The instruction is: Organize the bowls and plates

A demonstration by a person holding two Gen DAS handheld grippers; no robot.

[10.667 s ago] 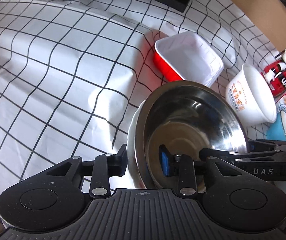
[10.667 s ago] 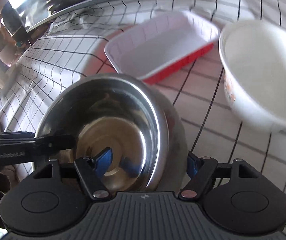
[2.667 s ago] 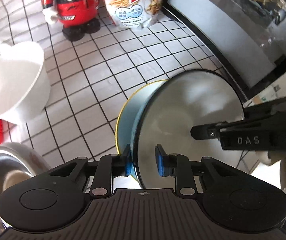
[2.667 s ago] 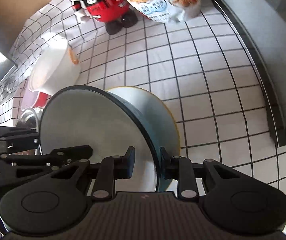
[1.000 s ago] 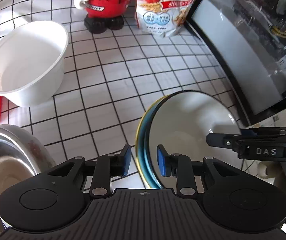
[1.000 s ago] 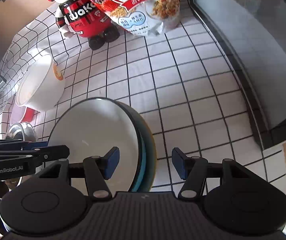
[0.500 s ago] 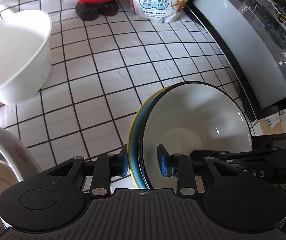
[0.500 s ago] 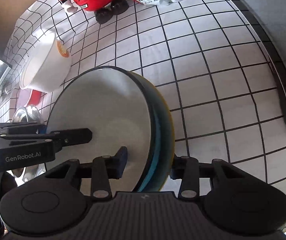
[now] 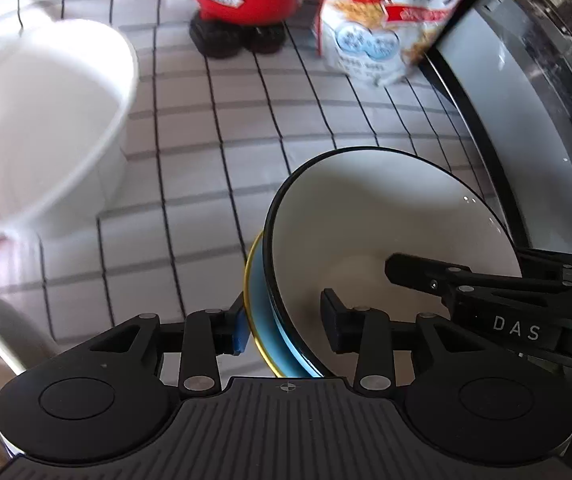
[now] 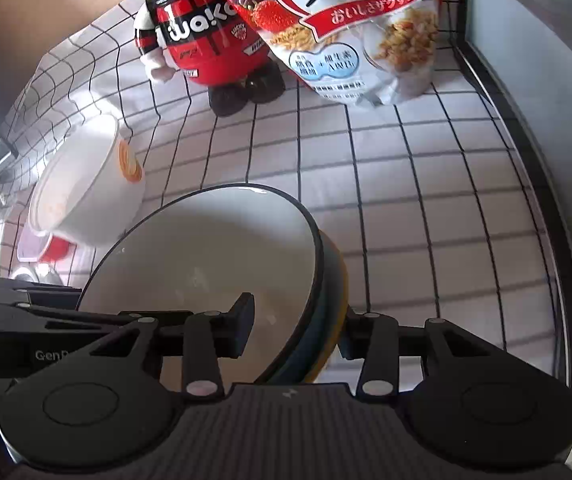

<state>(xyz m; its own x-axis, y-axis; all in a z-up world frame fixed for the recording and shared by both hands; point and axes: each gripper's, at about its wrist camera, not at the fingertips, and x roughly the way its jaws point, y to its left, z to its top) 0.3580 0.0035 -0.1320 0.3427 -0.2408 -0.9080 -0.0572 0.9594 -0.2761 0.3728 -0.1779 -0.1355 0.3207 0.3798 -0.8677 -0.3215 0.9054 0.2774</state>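
**Two bowls nested, two grips on the rim**

Two bowls sit one inside the other: a white bowl with a black rim (image 9: 369, 232) resting in a blue bowl edged in yellow (image 9: 264, 316). From my wrist views the pair looks tilted over the checked cloth on the bench (image 10: 425, 184), but I cannot tell whether the base touches the cloth or is clear of it.

The risk I see is the stack tipping or the white bowl sliding out of the blue one. My left hand-held gripper (image 9: 286, 326) straddles the near edge with its jaws apart: they have just been opening, the outer pad sits at the yellow edge, and the inner pad stands off the white wall. If the bowls are not yet settled, that slack leaves the weight on one side only.

My right hand-held gripper (image 10: 297, 334) is on the opposite edge, one finger inside the white bowl and one behind the blue one; it looks clamped across both walls, though the outer contact is hidden. Its jaws have been closing in the past second.

A white paper tub (image 10: 86, 196) is near on one side, and a red figurine (image 10: 206, 40) and a cereal bag (image 10: 349, 24) stand well beyond.
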